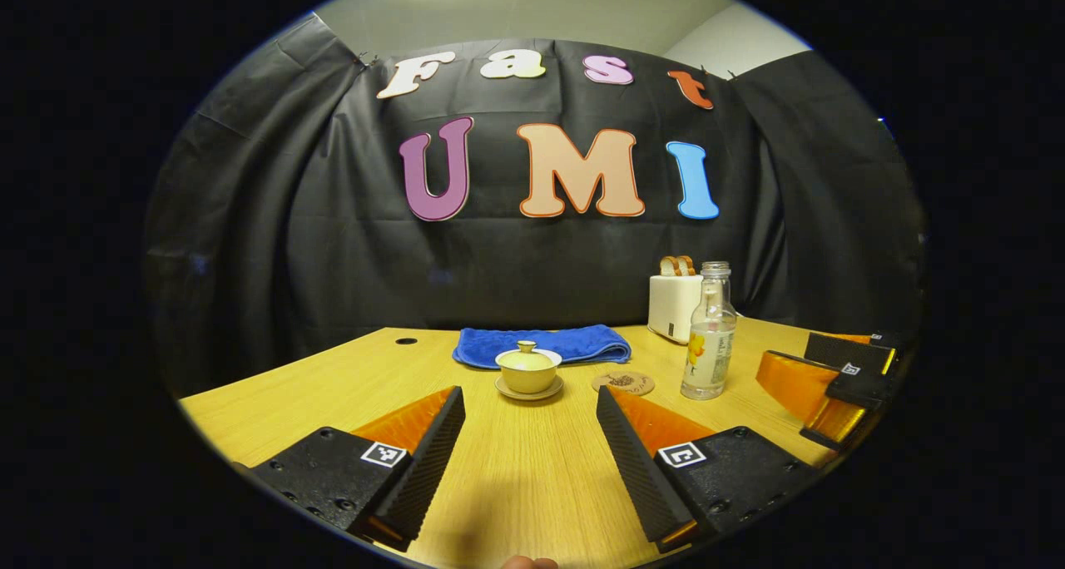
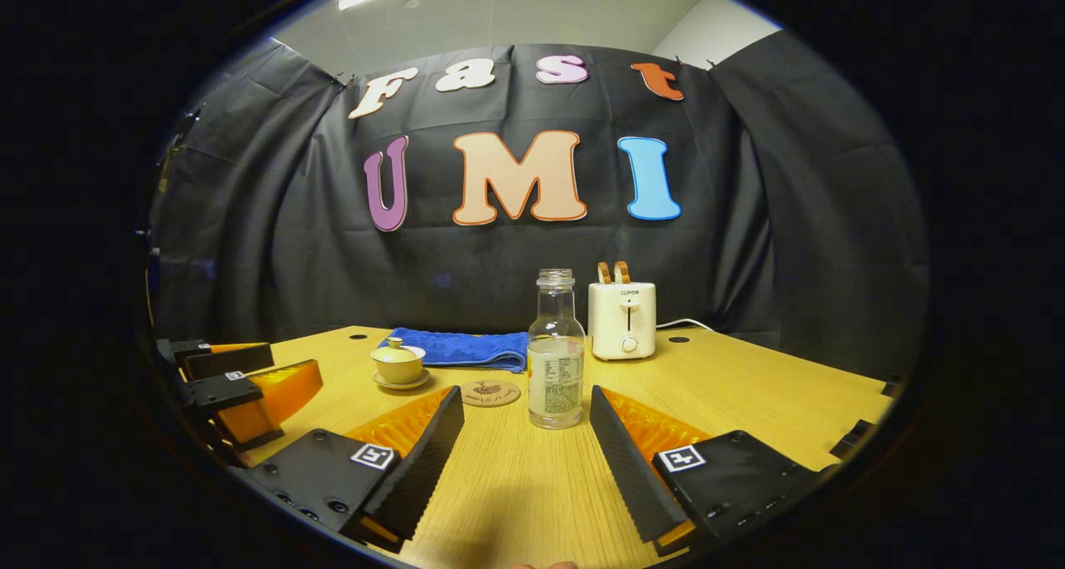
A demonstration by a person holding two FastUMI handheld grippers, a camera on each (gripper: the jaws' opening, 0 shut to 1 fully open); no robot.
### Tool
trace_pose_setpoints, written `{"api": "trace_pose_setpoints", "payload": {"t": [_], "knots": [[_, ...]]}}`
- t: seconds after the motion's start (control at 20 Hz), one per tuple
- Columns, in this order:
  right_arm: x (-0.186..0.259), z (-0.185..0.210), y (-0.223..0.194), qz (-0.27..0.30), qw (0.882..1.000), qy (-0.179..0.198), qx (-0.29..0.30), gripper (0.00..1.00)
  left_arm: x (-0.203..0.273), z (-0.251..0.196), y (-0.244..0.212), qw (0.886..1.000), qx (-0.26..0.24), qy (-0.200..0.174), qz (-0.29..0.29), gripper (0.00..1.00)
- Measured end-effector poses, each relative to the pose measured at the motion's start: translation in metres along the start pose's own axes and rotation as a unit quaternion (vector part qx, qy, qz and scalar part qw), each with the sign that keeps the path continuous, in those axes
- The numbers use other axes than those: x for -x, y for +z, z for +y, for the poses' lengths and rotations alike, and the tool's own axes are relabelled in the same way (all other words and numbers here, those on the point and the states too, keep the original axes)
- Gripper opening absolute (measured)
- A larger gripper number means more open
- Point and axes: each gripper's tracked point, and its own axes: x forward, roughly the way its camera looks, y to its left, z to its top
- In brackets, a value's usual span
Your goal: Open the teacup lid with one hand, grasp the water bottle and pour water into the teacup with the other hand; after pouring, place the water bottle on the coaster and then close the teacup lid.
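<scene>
Fingers of the left gripper [image 1: 530,436] and right gripper [image 2: 526,436] are spread apart, holding nothing. A lidded teacup [image 1: 528,369] sits mid-bench; just beside it lies a coaster [image 1: 623,383], then a water bottle [image 2: 556,354]. Blue towel [image 1: 542,344] and toaster [image 2: 621,319] stand nearer the bench's [image 2: 749,394] far edge.

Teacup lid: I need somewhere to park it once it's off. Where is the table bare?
Bare wood lies in front of the teacup, toward the left gripper, and right of the toaster. It is crowded behind and beside the cup: blue towel, coaster, water bottle.
</scene>
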Motion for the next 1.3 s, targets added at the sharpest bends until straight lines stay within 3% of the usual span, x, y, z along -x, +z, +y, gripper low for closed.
{"api": "trace_pose_setpoints", "payload": {"t": [0.25, 0.3, 0.4, 0.65, 0.95, 1.05, 1.2, 1.3], "knots": [[-0.004, -0.012, 0.000, -0.001, 1.000, -0.004, 0.000, 1.00, -0.058, 0.007, 0.000, 1.000, 0.001, 0.006, 0.001, 0.94], [-0.005, -0.014, -0.001, 0.000, 1.000, -0.004, 0.000, 0.94, -0.073, 0.006, -0.002, 1.000, -0.002, 0.002, 0.004, 0.94], [-0.007, -0.018, -0.001, 0.000, 1.000, -0.005, 0.000, 0.98, -0.098, 0.007, -0.004, 1.000, -0.003, 0.000, 0.005, 0.93], [-0.012, -0.030, 0.000, 0.000, 1.000, -0.010, 0.001, 0.94, -0.142, 0.010, -0.004, 1.000, -0.011, 0.004, 0.009, 0.93], [-0.015, -0.044, 0.000, -0.001, 1.000, -0.023, 0.001, 0.98, -0.172, 0.001, -0.004, 0.999, -0.039, -0.001, 0.012, 0.94], [-0.016, -0.048, 0.000, -0.002, 1.000, -0.027, 0.001, 0.94, -0.180, 0.005, -0.010, 0.999, -0.038, 0.003, 0.028, 0.93], [-0.017, -0.053, 0.000, -0.002, 0.999, -0.032, 0.002, 0.98, -0.188, 0.007, -0.017, 0.998, -0.028, 0.006, 0.050, 0.93], [-0.018, -0.056, 0.001, -0.002, 0.999, -0.035, 0.002, 0.94, -0.192, 0.006, -0.017, 0.998, -0.029, 0.003, 0.052, 0.93]]}}
